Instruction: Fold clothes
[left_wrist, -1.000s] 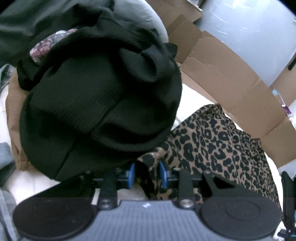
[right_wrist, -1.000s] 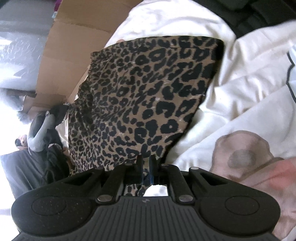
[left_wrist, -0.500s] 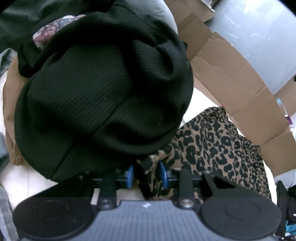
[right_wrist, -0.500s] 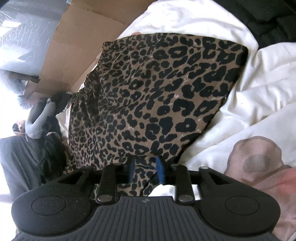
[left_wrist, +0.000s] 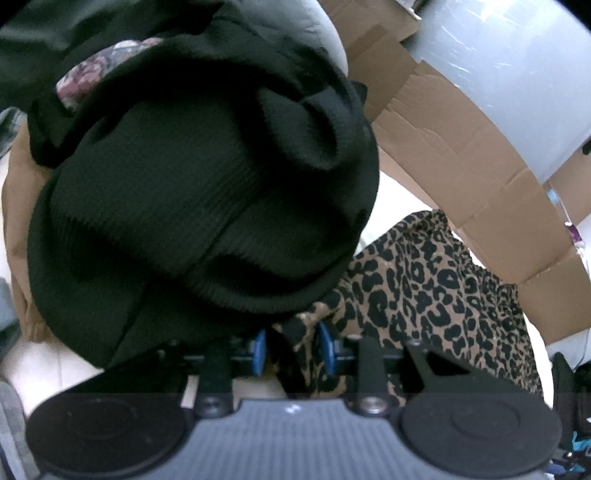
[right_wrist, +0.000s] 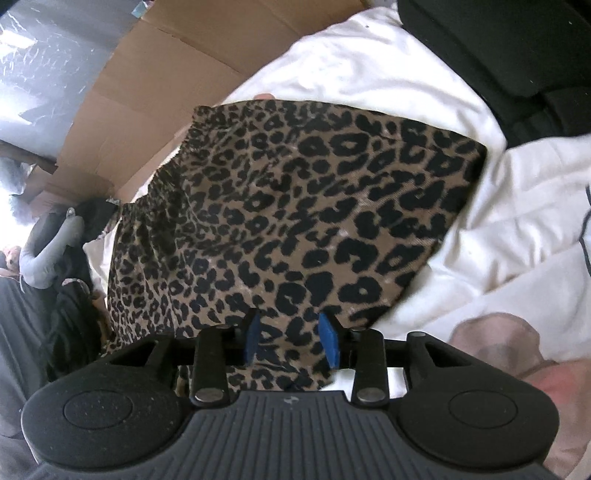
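Right wrist view shows the leopard-print garment lying mostly flat on a white bedsheet, with its gathered waistband toward the cardboard at the far side. The right tongs have just been opening; their blue pads stand apart over the near edge and do not press the fabric, so this corner is released. In the left wrist view the left tongs are clenched on a bunched fold of the same garment, just below a heap of black knit clothing.

To do this fold well, I think the left corner should be put down level with the right one, so the near edge makes one straight line, and then the cloth smoothed.

Open room is on the white sheet at the right of the garment. The black heap is touching the left corner and the cardboard closes the far side
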